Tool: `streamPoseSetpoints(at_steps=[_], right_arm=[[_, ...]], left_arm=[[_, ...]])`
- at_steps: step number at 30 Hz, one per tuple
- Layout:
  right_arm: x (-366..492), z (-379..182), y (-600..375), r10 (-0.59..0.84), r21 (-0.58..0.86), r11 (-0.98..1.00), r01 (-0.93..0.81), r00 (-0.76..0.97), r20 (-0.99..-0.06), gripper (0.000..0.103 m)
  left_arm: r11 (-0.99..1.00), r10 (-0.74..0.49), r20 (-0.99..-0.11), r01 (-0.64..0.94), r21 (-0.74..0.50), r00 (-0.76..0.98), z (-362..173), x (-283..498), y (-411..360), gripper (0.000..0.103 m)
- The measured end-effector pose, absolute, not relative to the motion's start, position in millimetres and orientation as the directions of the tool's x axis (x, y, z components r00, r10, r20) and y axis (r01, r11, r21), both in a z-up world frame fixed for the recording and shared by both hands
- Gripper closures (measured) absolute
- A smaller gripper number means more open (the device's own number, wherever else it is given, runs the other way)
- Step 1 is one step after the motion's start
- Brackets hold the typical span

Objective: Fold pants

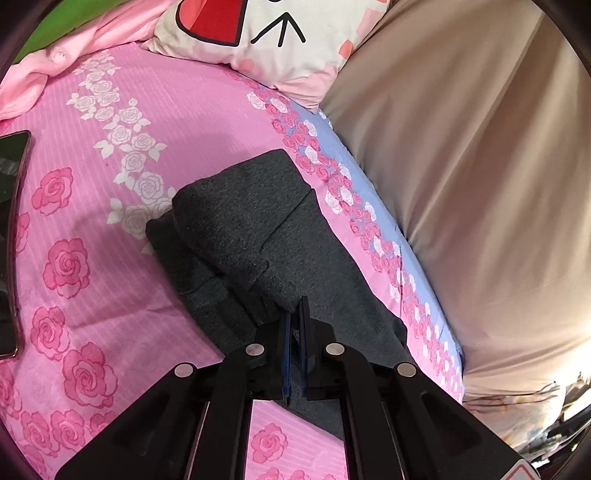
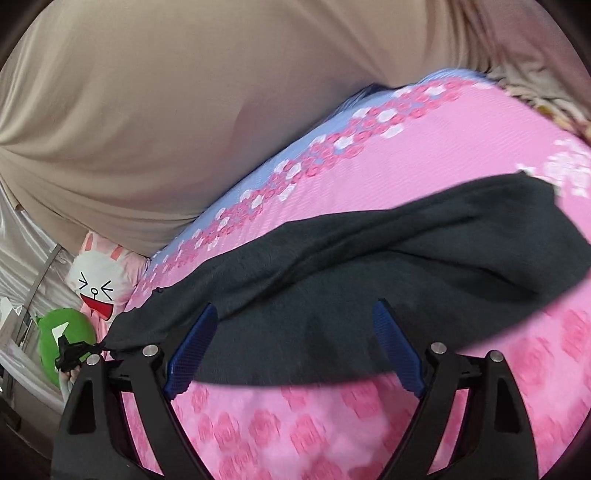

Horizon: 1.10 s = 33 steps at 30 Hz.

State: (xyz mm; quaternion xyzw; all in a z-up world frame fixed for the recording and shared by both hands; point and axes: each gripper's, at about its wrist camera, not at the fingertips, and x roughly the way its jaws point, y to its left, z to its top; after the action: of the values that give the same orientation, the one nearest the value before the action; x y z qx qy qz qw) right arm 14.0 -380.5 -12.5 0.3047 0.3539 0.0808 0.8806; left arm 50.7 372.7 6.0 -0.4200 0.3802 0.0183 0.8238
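Dark grey pants (image 1: 251, 236) lie partly folded on the pink rose-print bed sheet (image 1: 110, 206), with one layer doubled over another. My left gripper (image 1: 295, 314) is shut, its blue pads pressed together on the near part of the pants. In the right wrist view the same pants (image 2: 369, 251) stretch as a long dark band across the sheet (image 2: 295, 424). My right gripper (image 2: 295, 310) stands open above their near edge. Its blue pads (image 2: 192, 347) sit wide apart and nothing is pinched between them.
A beige curtain (image 1: 461, 166) hangs along the bed's far side. A cartoon-face pillow (image 1: 266, 33) and a light pink cloth (image 1: 44, 74) lie at the head end. A phone (image 1: 11, 240) rests on the sheet at the left. A green cushion (image 2: 62, 336) sits beyond the pillow.
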Motion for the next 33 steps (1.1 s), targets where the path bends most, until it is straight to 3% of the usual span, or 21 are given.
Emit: streamPoseSetpoints(at_steps=[4, 5, 6, 7, 8, 13, 17, 22, 23, 26, 27, 31, 32, 33], right_arm=[[64, -24, -375, 0.32, 0.567, 0.812, 0.137, 0.707, -0.63, 0.034], [76, -28, -373, 0.283, 0.528, 0.833, 0.165, 0.694, -0.662, 0.051], [82, -28, -372, 0.241, 0.489, 0.852, 0.188, 0.688, -0.684, 0.078], [84, -25, -374, 0.236, 0.484, 0.855, 0.189, 0.689, -0.685, 0.092], [80, -20, -376, 0.239, 0.494, 0.85, 0.181, 0.705, -0.668, 0.099], [8, 31, -387, 0.172, 0.418, 0.902, 0.112, 0.794, -0.583, 0.103], [-32, -9, -419, 0.101, 0.346, 0.911, 0.225, 0.691, -0.715, 0.099], [-57, -17, -447, 0.182, 0.511, 0.819, 0.26, 0.728, -0.661, 0.093], [-50, -11, -443, 0.194, 0.51, 0.825, 0.244, 0.725, -0.661, 0.084], [-16, 0, -421, 0.258, 0.533, 0.828, 0.177, 0.723, -0.641, 0.033], [1, 2, -411, 0.281, 0.538, 0.829, 0.156, 0.716, -0.64, 0.032], [52, -13, -389, 0.295, 0.526, 0.832, 0.175, 0.664, -0.687, 0.032], [64, -20, -385, 0.285, 0.515, 0.836, 0.189, 0.652, -0.703, 0.042], [72, -24, -382, 0.269, 0.495, 0.846, 0.198, 0.643, -0.717, 0.075]], left_arm=[[0.655, -0.295, -0.649, -0.346, -0.671, 0.701, 9, 55, 375, 0.102], [0.661, -0.294, -0.65, -0.342, -0.668, 0.701, 11, 56, 374, 0.102], [0.671, -0.288, -0.654, -0.34, -0.659, 0.7, 14, 58, 374, 0.102], [0.681, -0.283, -0.657, -0.335, -0.651, 0.699, 18, 60, 373, 0.102], [0.693, -0.276, -0.657, -0.328, -0.642, 0.702, 22, 60, 372, 0.102], [0.748, -0.239, -0.678, -0.313, -0.585, 0.695, 37, 47, 374, 0.101], [0.768, -0.208, -0.771, -0.388, -0.51, 0.601, 3, 47, 376, 0.1], [0.735, -0.2, -0.775, -0.431, -0.523, 0.599, -12, 41, 377, 0.1], [0.742, -0.19, -0.776, -0.43, -0.515, 0.601, -10, 40, 376, 0.1], [0.753, -0.17, -0.777, -0.429, -0.5, 0.607, -5, 39, 372, 0.1], [0.754, -0.164, -0.778, -0.432, -0.495, 0.607, -4, 38, 371, 0.1], [0.754, -0.151, -0.786, -0.445, -0.484, 0.6, -4, 39, 371, 0.1], [0.754, -0.151, -0.785, -0.444, -0.484, 0.6, -5, 40, 370, 0.1], [0.753, -0.15, -0.785, -0.445, -0.485, 0.601, -5, 39, 371, 0.1]])
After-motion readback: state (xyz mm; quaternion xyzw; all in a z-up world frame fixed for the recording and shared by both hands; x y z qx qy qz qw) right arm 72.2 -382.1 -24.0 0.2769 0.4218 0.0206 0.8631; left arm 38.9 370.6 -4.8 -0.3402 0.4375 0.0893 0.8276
